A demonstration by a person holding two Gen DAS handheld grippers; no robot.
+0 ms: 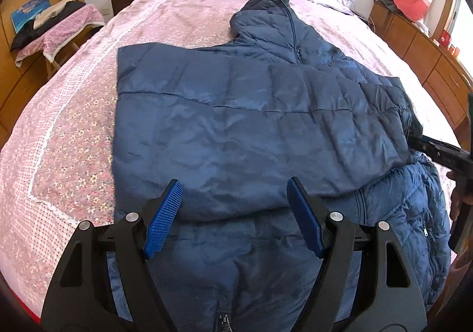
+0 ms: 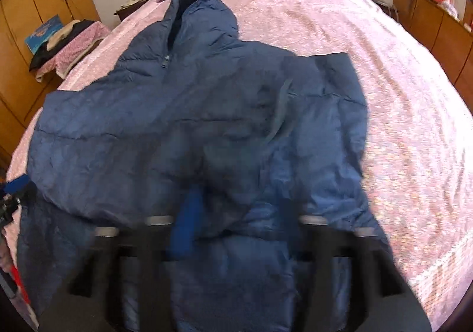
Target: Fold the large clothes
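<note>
With both sleeves laid across the jacket [image 1: 236, 130] on the bed [image 1: 74, 113], left gripper [image 1: 233, 213] and right gripper [image 2: 236, 219] hover with released fingers, nothing between, likely ready for another fold.

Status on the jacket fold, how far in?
Done: both sleeves of the navy puffer jacket lie folded across its body on the pink bedspread. In hand: nothing; left gripper and right gripper are open, clear of fabric. Left: hood and hem still unfolded.
</note>
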